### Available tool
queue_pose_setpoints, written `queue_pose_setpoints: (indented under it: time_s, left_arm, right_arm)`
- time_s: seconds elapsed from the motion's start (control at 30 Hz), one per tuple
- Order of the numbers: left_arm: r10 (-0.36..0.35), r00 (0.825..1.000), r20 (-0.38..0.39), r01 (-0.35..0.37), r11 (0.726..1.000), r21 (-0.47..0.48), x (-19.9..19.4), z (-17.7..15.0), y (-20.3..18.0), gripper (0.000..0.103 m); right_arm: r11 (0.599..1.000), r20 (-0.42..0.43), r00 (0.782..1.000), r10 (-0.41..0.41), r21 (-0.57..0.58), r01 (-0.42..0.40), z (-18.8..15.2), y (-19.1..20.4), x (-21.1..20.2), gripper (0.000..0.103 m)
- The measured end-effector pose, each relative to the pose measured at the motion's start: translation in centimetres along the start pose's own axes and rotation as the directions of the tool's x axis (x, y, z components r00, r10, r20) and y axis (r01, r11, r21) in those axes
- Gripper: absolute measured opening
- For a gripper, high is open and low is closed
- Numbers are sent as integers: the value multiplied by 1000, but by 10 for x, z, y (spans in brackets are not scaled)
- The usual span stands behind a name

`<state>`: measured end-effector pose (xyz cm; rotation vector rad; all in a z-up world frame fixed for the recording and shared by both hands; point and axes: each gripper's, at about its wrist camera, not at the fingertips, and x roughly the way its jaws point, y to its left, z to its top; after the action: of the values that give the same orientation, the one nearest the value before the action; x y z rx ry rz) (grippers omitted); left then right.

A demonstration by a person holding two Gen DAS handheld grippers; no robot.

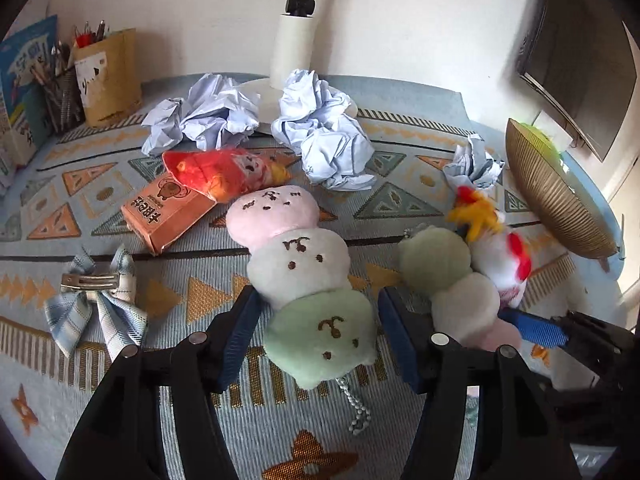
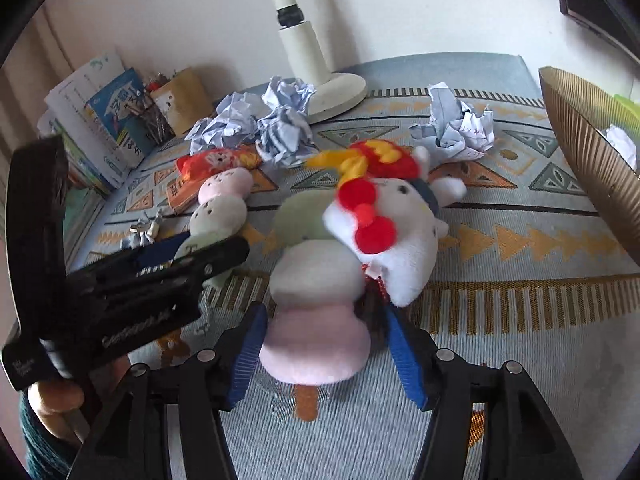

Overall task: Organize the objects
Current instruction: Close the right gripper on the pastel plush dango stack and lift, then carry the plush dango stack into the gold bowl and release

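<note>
A three-ball plush skewer (image 1: 304, 264), pink, white and green, lies on the patterned cloth. My left gripper (image 1: 316, 332) is open with its jaws on either side of the green ball, not closed on it. A second plush skewer (image 2: 320, 300) lies to the right with a white chicken plush (image 2: 392, 232) leaning on it. My right gripper (image 2: 324, 356) is open around the second skewer's pink end; it also shows in the left wrist view (image 1: 532, 330). The second skewer (image 1: 444, 276) and chicken (image 1: 500, 256) show there too.
Crumpled paper balls (image 1: 320, 132) lie near the white lamp base (image 1: 264, 100). A red plush (image 1: 224, 172), an orange box (image 1: 164, 212) and a plaid bow clip (image 1: 96, 296) lie left. A gold ribbed bowl (image 1: 552, 192) stands right. Pen holders (image 1: 64, 92) and books stand back left.
</note>
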<state>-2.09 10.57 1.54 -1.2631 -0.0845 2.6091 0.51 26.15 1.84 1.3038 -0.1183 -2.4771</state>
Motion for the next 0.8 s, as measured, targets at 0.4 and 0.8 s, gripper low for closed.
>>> queue_pose_setpoints:
  time_s: [0.4, 0.8]
  left_arm:
    - [-197, 979, 60, 202, 975, -92, -48, -11, 24, 44]
    - [-111, 994, -9, 110, 992, -61, -57, -56, 24, 49]
  right_arm:
    - [893, 106, 915, 389, 201, -402, 6, -29, -18, 46]
    - [996, 7, 1000, 10, -94, -9, -39, 23, -11, 53]
